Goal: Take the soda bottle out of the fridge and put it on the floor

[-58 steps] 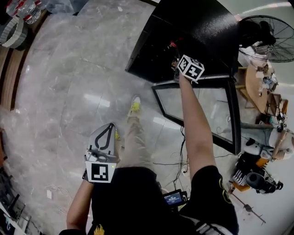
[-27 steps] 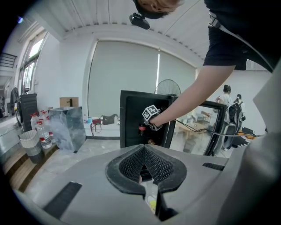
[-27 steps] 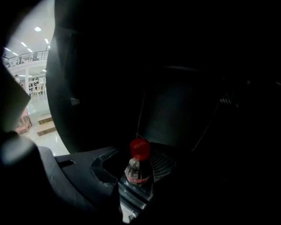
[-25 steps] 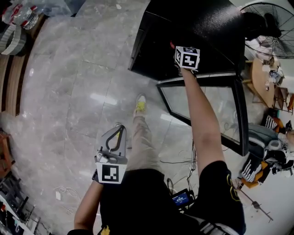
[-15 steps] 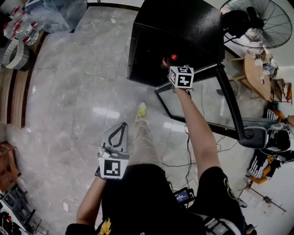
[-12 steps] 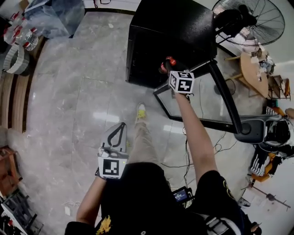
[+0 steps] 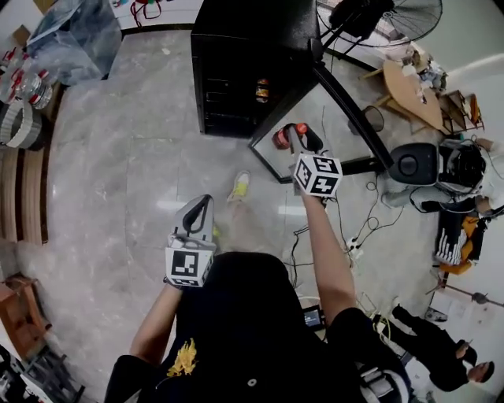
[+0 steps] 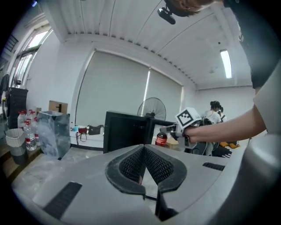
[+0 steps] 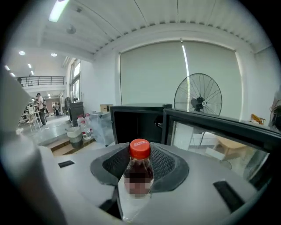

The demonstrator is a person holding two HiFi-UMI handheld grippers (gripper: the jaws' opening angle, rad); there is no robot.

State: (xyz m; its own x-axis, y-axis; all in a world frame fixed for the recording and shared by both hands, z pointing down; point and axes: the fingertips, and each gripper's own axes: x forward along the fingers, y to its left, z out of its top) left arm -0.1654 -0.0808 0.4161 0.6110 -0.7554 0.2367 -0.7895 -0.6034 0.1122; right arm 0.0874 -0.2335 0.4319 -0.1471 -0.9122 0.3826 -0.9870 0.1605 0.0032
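A dark soda bottle with a red cap stands upright between the pads of my right gripper, which is shut on it. In the head view the bottle hangs in the air in front of the open glass door of the black fridge, outside the cabinet, with my right gripper behind it. My left gripper is held over the floor at the left, shut, with nothing in it. From the left gripper view the bottle shows to the right of the fridge.
Another drink stays on a fridge shelf. A standing fan, a wooden table and a chair base are at the right. Cables trail on the floor. Water bottles and a plastic bag are at the left.
My right gripper has pulled the bottle out of the fridge and back toward me, rising. My left gripper has lifted a little. The head view has swung so more of the room shows.
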